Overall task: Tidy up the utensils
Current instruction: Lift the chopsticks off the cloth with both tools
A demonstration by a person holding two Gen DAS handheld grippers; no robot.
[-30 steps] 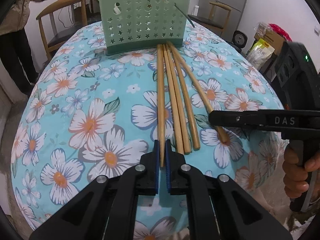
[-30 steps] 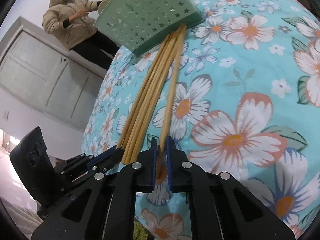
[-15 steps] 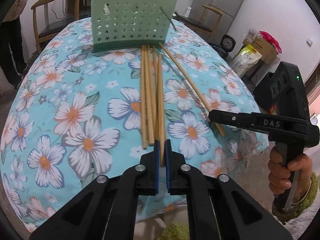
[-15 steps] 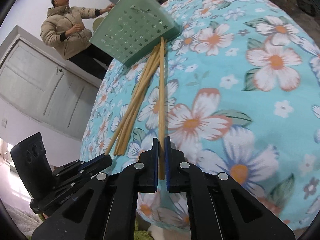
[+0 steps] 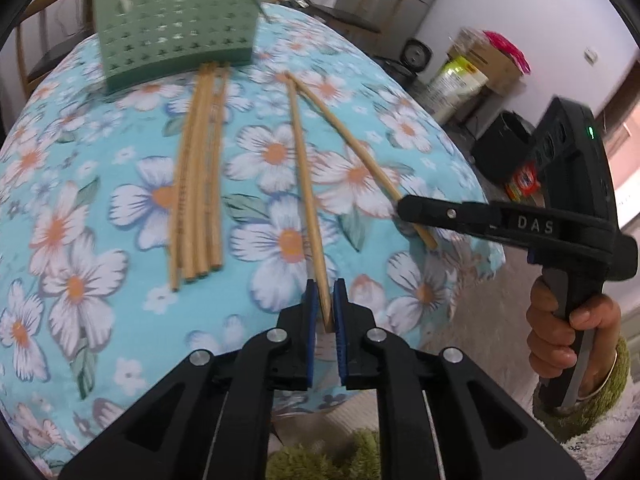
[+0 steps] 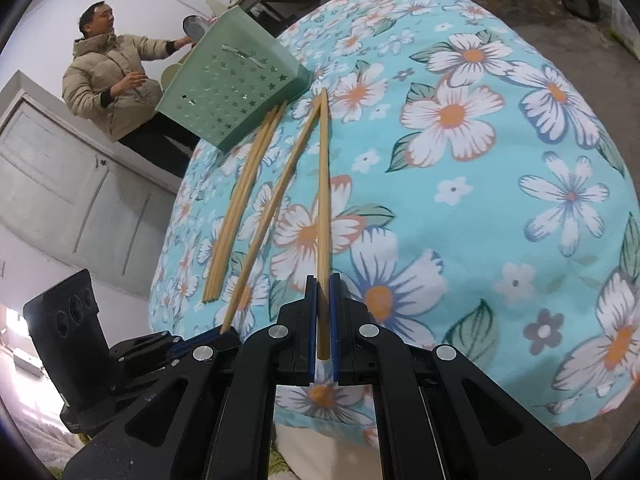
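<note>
Both chopsticks are now splitting from the bundle [image 5: 196, 184] toward three o'clock; left gripper [image 5: 325, 312] is loosening around one chopstick [image 5: 306, 184], right gripper [image 6: 324, 320] is clamping the other chopstick [image 6: 323, 200].

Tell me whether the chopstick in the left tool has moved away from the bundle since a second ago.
Yes. The chopstick in the left tool, whose pads are now easing apart around it, has slid right, away from the bundle below the green basket.

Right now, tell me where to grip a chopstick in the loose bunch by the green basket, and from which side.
Probably grip the near end of an outer stick in the bunch of chopsticks, coming from the table's near edge along its length. The far ends reach the green basket, while the near ends lie free on the tablecloth; the sticks touch.
</note>
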